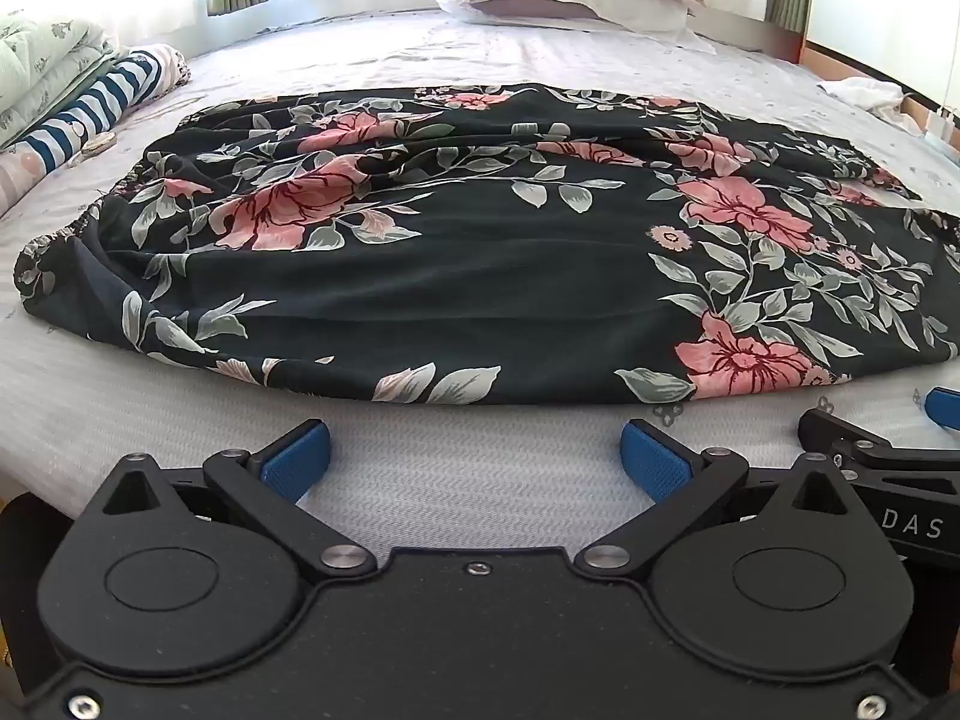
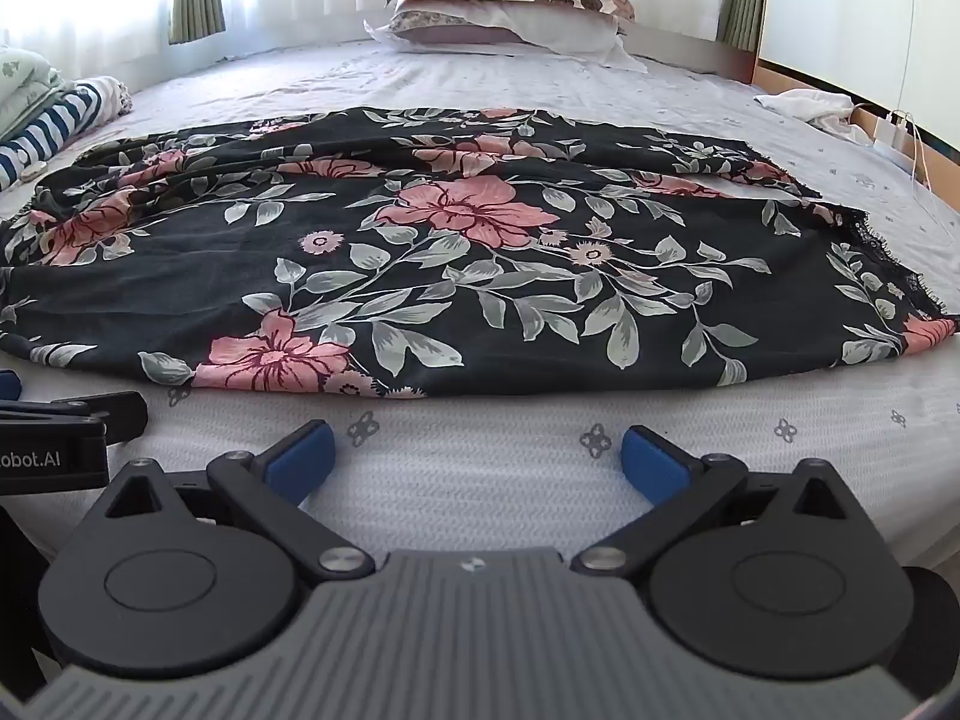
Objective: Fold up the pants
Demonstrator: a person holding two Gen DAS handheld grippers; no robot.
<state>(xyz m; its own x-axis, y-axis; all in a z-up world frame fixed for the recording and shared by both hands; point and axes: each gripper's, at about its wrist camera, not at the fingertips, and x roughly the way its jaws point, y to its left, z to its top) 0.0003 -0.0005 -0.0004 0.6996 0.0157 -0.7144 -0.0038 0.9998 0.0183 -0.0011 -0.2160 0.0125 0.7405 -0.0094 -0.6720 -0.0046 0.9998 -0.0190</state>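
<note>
Black pants with pink flowers and grey leaves (image 1: 456,252) lie spread across the bed, waistband to the left, lace-trimmed leg ends to the right (image 2: 870,264). They also fill the right wrist view (image 2: 456,252). My left gripper (image 1: 477,456) is open and empty, low over the sheet just short of the pants' near edge. My right gripper (image 2: 477,456) is open and empty, beside the left one, just short of the near edge further right. Each gripper shows at the edge of the other's view.
The bed has a white patterned sheet (image 1: 480,492). Stacked pillows (image 2: 510,6) lie at the far end. Folded quilts and a striped cloth (image 1: 90,102) sit at the left. A white cloth (image 2: 810,108) and a cable lie at the right edge.
</note>
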